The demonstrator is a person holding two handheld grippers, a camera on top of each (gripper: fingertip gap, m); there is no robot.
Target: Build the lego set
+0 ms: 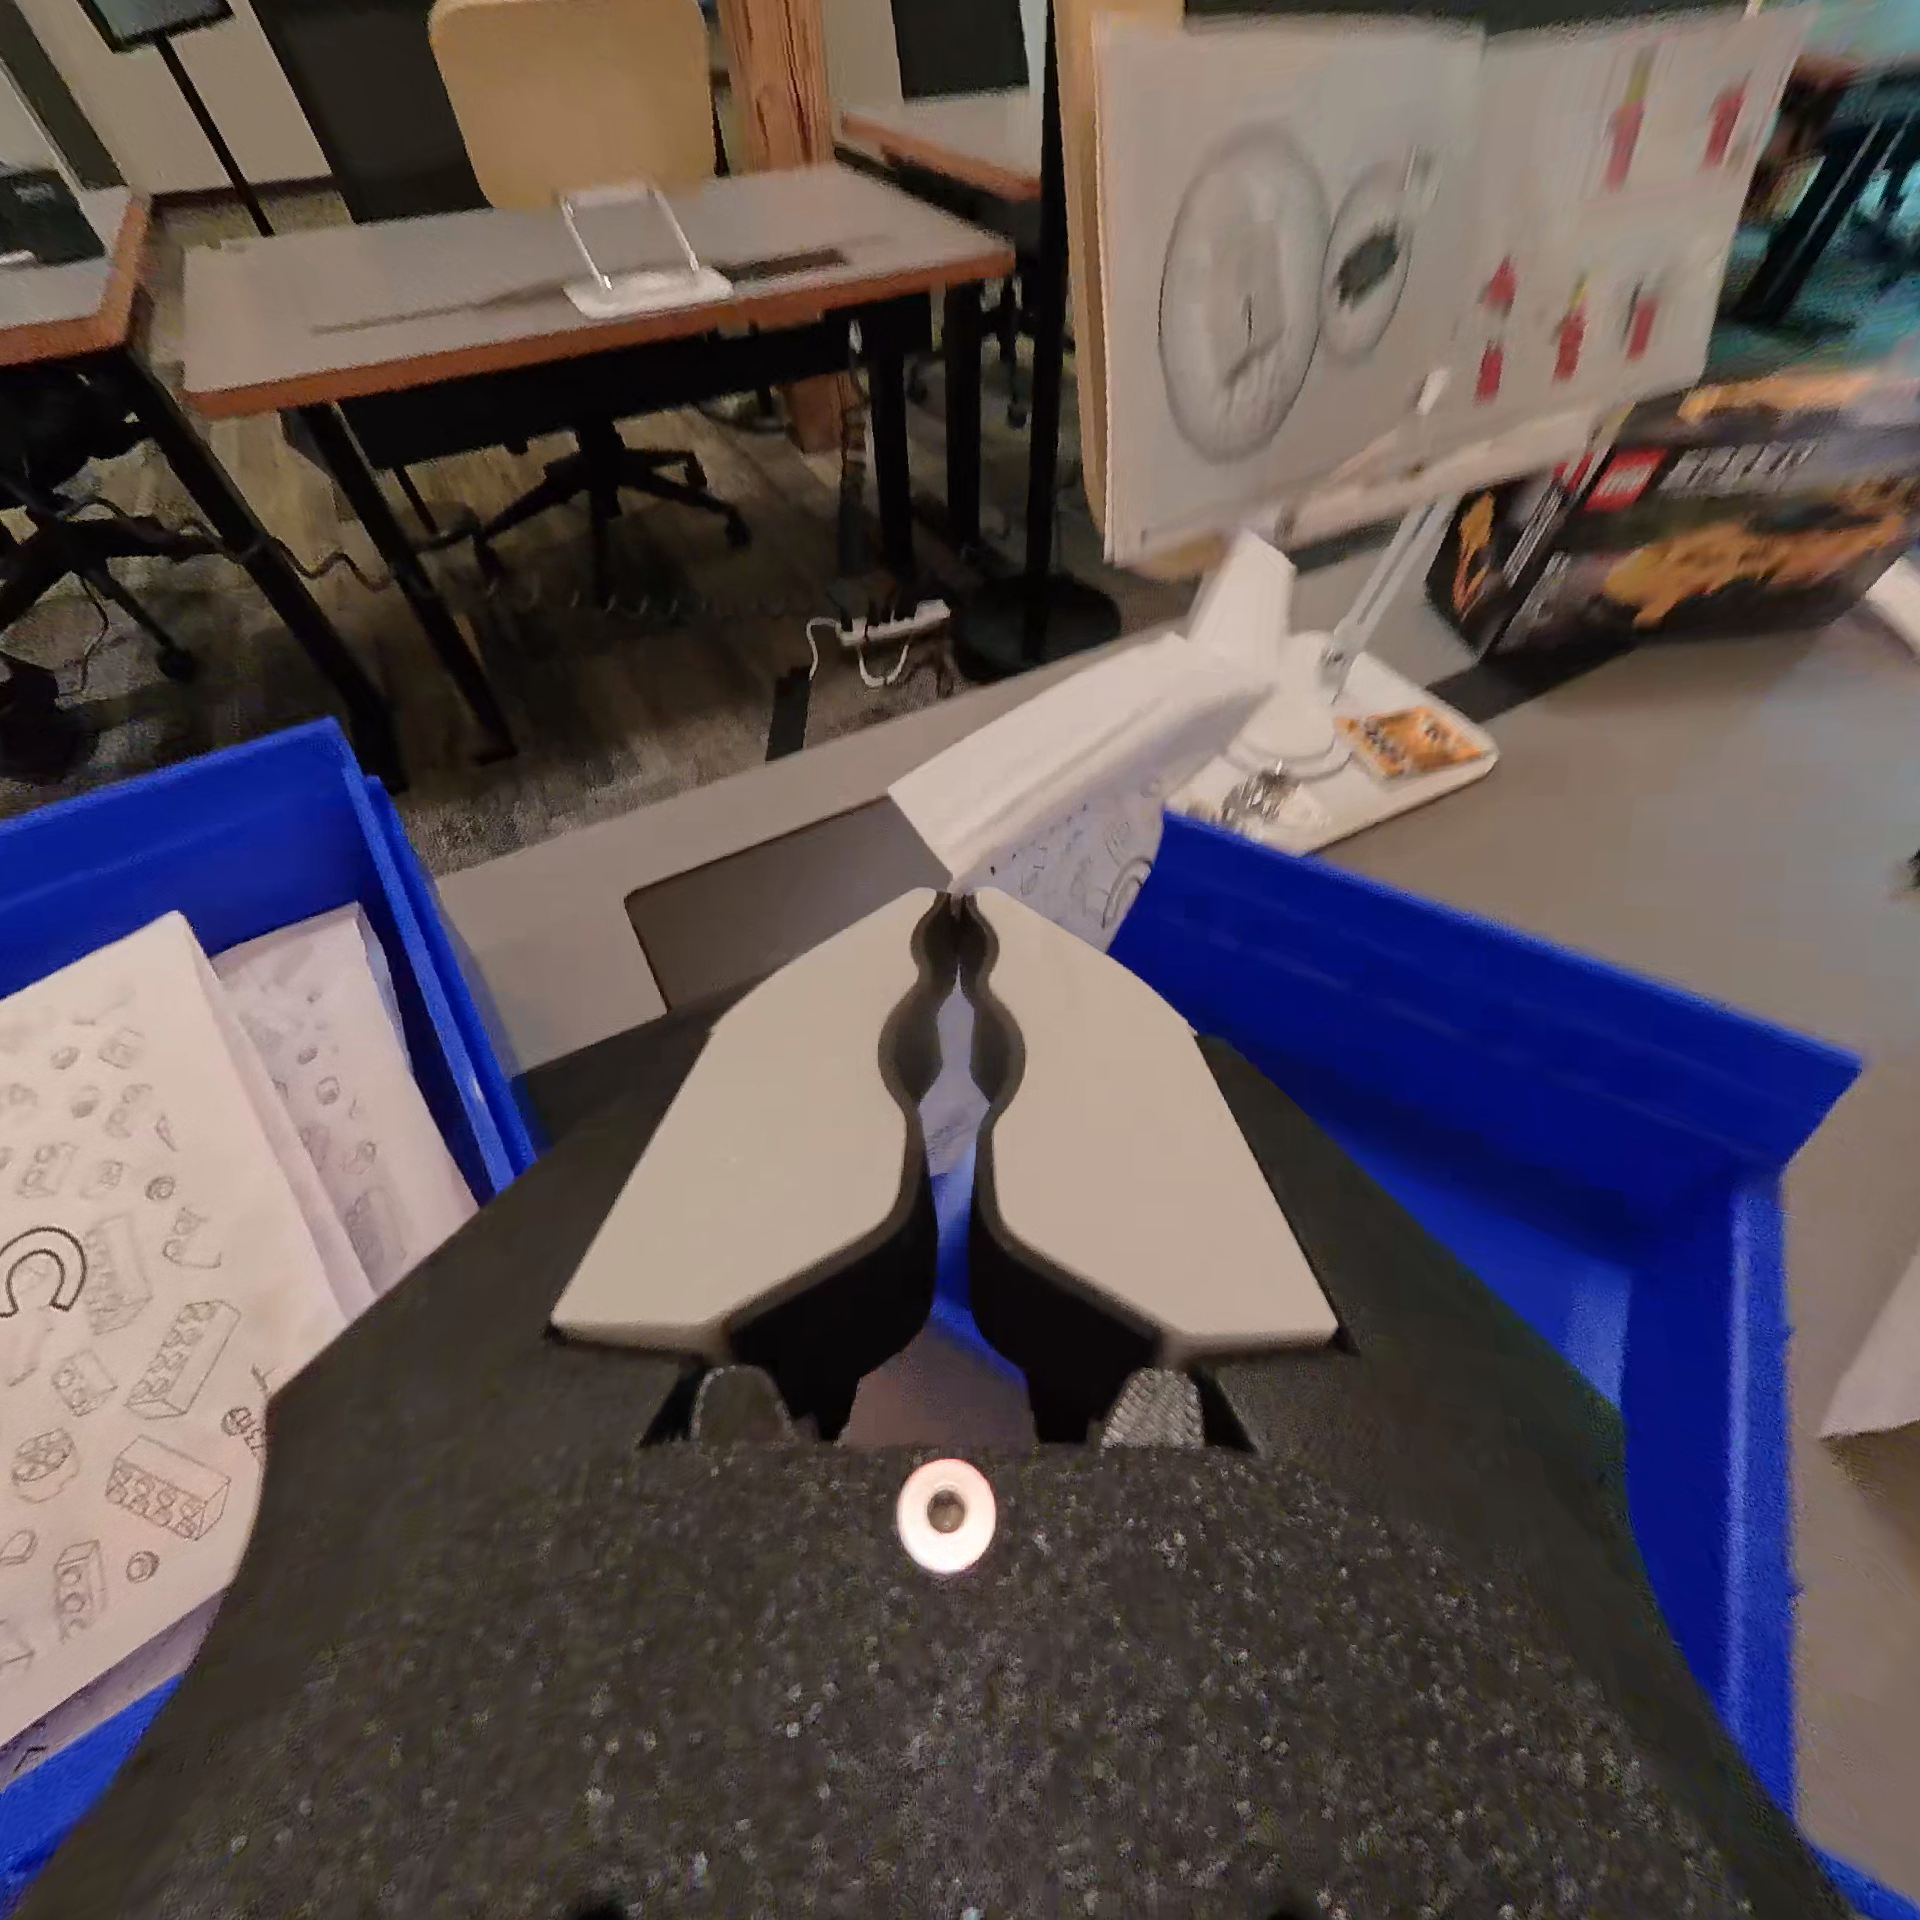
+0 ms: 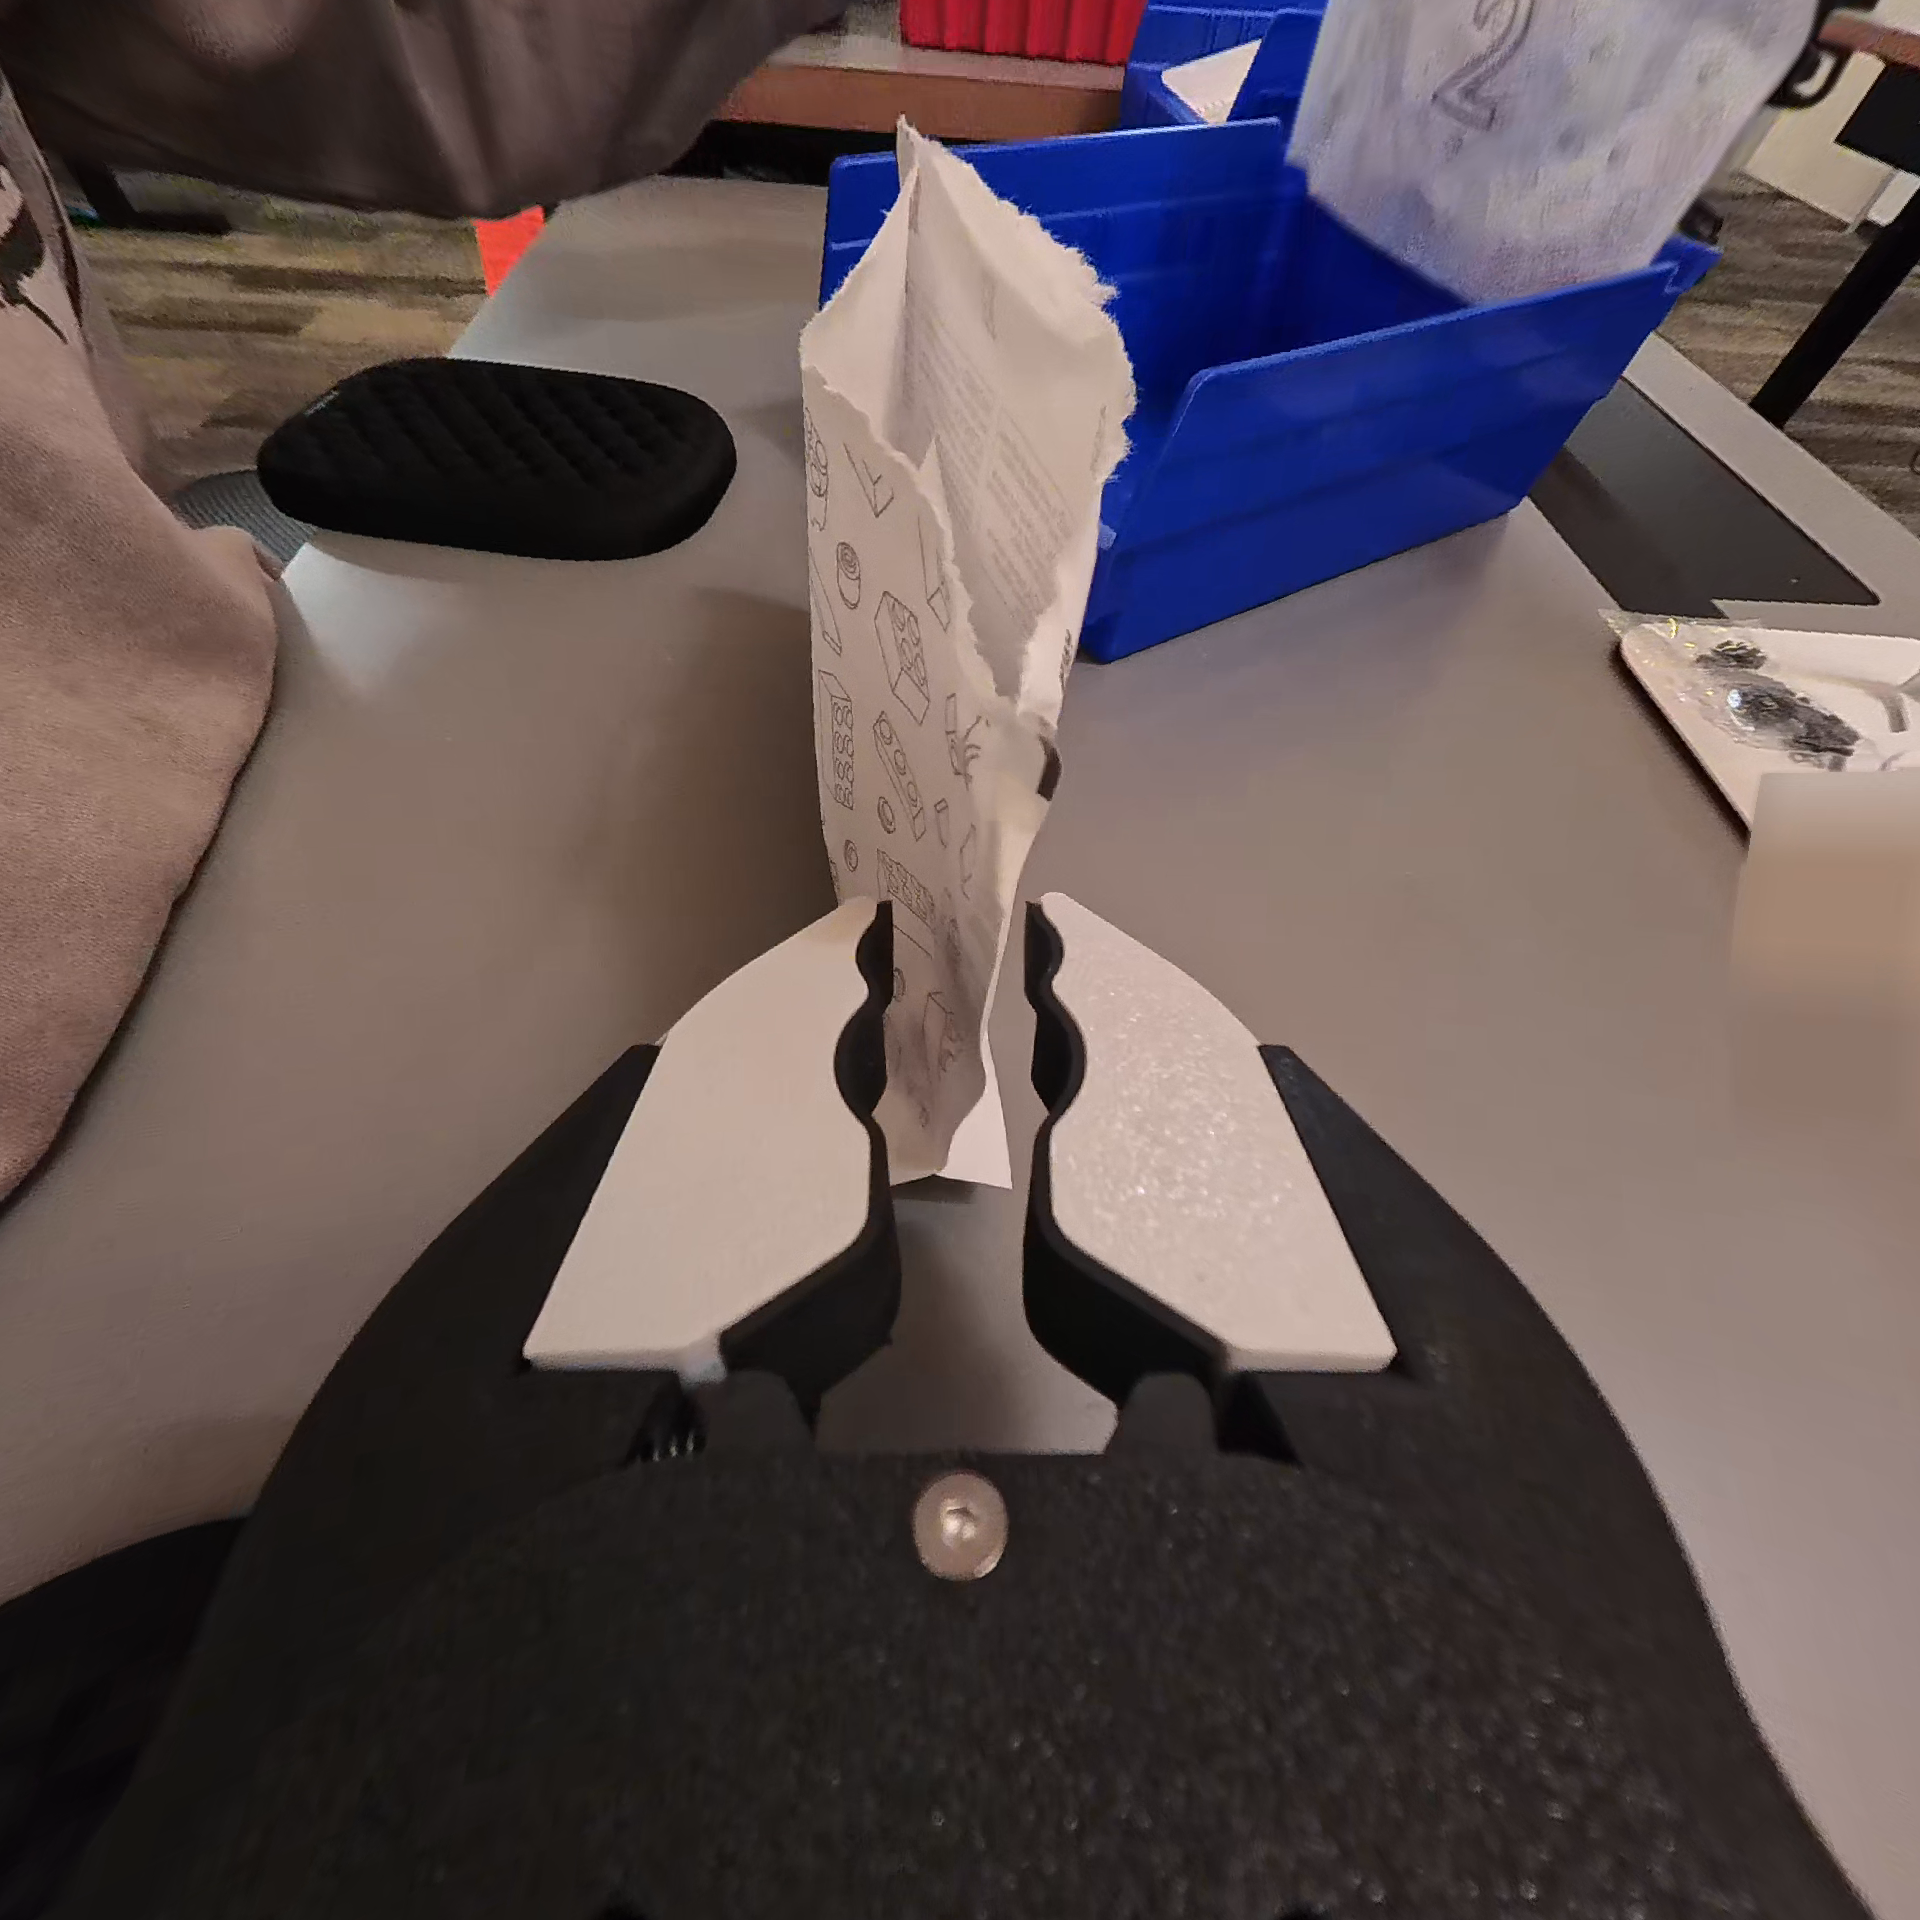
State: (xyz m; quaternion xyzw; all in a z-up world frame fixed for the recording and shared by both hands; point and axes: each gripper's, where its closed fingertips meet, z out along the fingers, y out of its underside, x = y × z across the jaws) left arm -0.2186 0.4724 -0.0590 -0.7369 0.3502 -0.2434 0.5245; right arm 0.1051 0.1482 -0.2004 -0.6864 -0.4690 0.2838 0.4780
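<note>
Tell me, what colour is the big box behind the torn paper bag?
Blue bin, clearest in the right wrist view.

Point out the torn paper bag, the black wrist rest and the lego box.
torn paper bag [image 2: 914,623]: right wrist view, its printed front face.
black wrist rest [image 2: 497,457]: right wrist view, middle of its dimpled top.
lego box [image 1: 1683,520]: left wrist view, its yellow and black front panel.

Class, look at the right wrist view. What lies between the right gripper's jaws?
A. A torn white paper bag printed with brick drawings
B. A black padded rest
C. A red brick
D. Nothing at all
A: the torn paper bag stands upright between the right gripper's parted jaws, above the grey table.
</note>
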